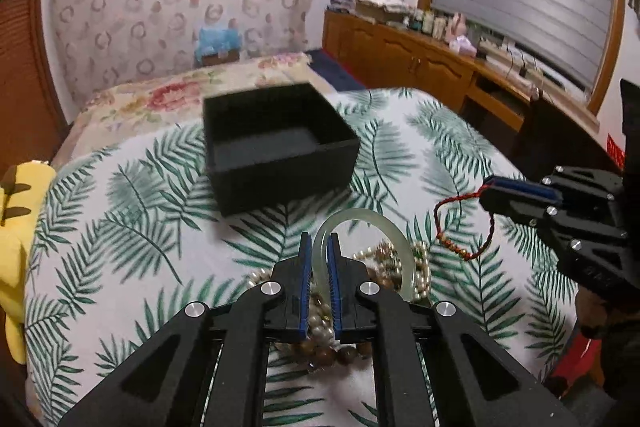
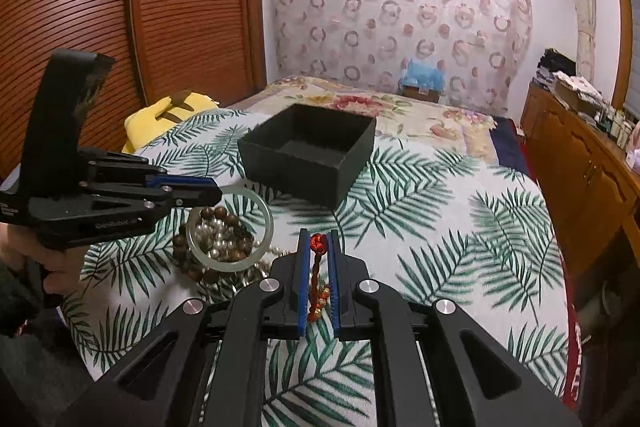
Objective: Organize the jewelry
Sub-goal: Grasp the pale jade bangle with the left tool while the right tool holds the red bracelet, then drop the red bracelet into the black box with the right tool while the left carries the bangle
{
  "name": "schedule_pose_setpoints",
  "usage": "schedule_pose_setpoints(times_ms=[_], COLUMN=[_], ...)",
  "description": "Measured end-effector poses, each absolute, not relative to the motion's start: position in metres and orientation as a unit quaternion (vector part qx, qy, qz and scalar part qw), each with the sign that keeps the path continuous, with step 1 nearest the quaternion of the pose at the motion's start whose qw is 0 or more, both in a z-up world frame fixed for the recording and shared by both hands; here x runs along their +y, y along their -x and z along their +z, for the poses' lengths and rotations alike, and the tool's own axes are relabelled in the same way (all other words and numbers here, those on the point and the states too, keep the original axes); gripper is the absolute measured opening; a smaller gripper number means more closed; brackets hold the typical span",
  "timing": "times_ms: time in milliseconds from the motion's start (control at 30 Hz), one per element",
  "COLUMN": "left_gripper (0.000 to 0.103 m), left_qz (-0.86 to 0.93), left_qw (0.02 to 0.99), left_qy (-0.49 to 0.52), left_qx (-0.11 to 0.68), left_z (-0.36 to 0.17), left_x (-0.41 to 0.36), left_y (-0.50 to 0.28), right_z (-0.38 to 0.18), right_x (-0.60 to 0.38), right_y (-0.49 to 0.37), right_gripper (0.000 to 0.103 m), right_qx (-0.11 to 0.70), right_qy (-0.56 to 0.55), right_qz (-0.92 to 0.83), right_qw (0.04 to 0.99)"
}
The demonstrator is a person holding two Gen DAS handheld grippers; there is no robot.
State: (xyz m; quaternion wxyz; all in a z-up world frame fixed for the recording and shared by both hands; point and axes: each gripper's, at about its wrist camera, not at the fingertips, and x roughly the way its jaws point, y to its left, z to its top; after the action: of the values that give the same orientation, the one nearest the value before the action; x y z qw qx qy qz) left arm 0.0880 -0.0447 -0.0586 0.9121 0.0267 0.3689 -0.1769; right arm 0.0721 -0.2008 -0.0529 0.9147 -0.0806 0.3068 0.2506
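An open black box (image 1: 276, 143) stands on the leaf-print bed cover; it also shows in the right wrist view (image 2: 312, 155), and looks empty. My left gripper (image 1: 319, 241) is shut on a pale green jade bangle (image 1: 370, 227), held above a pile of pearl and brown bead strings (image 1: 384, 263). From the right wrist view the bangle (image 2: 262, 215) hangs from the left gripper (image 2: 218, 191) over the bead pile (image 2: 224, 239). My right gripper (image 2: 319, 239) is shut on a red braided cord bracelet (image 2: 316, 267); in the left wrist view the bracelet (image 1: 464, 231) dangles from the right gripper (image 1: 486, 185).
A yellow plush toy (image 2: 168, 115) lies at the bed's left edge. A floral blanket (image 1: 180, 95) covers the far bed. A wooden sideboard (image 1: 420, 59) with clutter stands right. A slatted wooden wardrobe (image 2: 120, 7) is on the left.
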Motion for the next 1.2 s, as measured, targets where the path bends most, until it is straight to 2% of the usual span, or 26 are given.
schedule_pose_setpoints(times_ms=[667,1200], left_gripper=[0.007,0.007], left_qz=[-0.125,-0.098], left_qw=[0.947,0.947], left_qy=[-0.020,-0.004], left_qx=[0.296,0.304], left_z=[-0.012,-0.014], left_x=[-0.016,0.003], left_y=[-0.120,-0.171], right_z=[-0.007,-0.008], right_x=[-0.168,-0.136], right_y=[-0.124,-0.188], right_gripper=[0.010,0.010], right_qx=[0.258,0.268], right_qy=[0.101,0.091], right_qz=[0.276,0.321], right_qw=[0.920,0.904])
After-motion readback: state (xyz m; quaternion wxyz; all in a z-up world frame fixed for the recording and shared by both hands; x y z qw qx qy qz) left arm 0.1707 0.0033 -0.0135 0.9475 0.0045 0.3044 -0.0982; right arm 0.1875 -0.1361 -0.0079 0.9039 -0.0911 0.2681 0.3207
